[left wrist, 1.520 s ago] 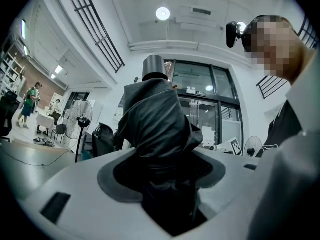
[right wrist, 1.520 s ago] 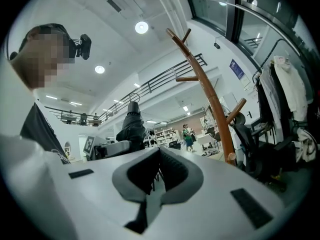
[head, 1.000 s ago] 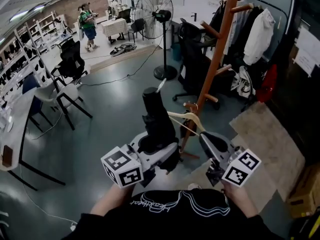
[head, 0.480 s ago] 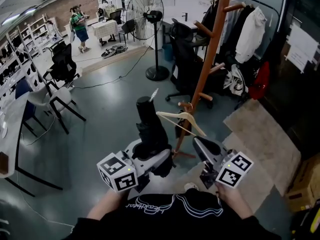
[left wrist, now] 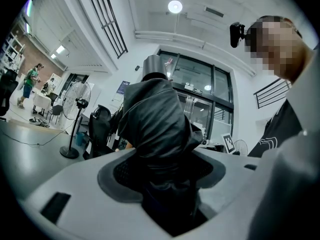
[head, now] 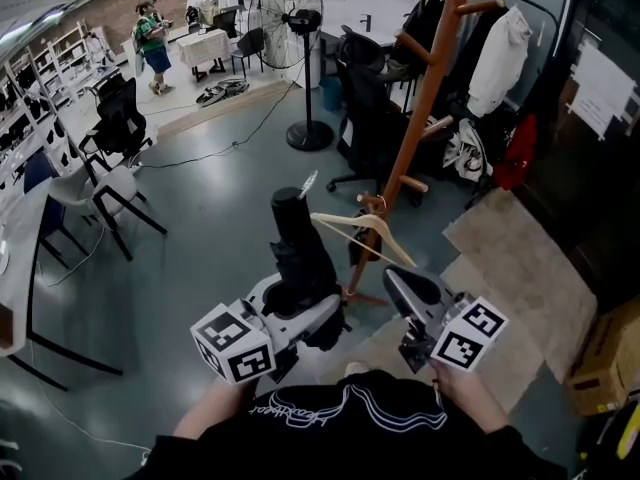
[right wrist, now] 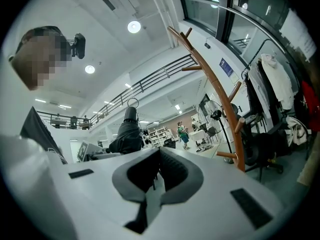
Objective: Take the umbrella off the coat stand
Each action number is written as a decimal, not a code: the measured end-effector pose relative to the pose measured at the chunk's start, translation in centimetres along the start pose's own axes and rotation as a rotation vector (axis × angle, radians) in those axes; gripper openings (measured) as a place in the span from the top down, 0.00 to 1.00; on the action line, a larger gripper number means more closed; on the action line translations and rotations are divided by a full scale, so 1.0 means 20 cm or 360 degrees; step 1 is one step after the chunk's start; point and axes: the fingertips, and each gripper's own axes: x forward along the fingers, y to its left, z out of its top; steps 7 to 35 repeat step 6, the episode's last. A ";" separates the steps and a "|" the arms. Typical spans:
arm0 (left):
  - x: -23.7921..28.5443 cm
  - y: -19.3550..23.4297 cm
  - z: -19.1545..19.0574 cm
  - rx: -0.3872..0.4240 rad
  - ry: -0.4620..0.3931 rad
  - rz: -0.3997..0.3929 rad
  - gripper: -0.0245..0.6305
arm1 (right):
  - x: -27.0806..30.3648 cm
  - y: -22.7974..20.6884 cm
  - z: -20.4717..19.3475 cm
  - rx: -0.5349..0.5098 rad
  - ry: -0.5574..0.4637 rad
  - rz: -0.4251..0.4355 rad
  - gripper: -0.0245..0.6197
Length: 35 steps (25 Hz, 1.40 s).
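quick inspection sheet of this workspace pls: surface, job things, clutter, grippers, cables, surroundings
surface: grey floor, with a beige mat by the stand's foot
job's things: black folded umbrella held upright beside the wooden coat stand, not on a peg
clutter: empty wooden hanger hooked on a low peg
grippers: left gripper closed on the umbrella; right gripper jaws together, nothing between them
cables: black cable lies across the floor toward the fan
surroundings: pedestal fan, office chairs, coats behind the stand, cardboard box, person far off
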 end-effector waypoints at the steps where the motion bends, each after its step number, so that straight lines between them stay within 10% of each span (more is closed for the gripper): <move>1: 0.01 -0.01 -0.01 -0.0001 0.0004 -0.0001 0.57 | -0.01 0.00 0.00 0.0002 0.0004 0.0001 0.96; 35: 0.04 -0.03 -0.01 0.0011 0.0025 -0.0017 0.57 | -0.03 -0.01 0.02 -0.0005 -0.0001 0.0000 0.96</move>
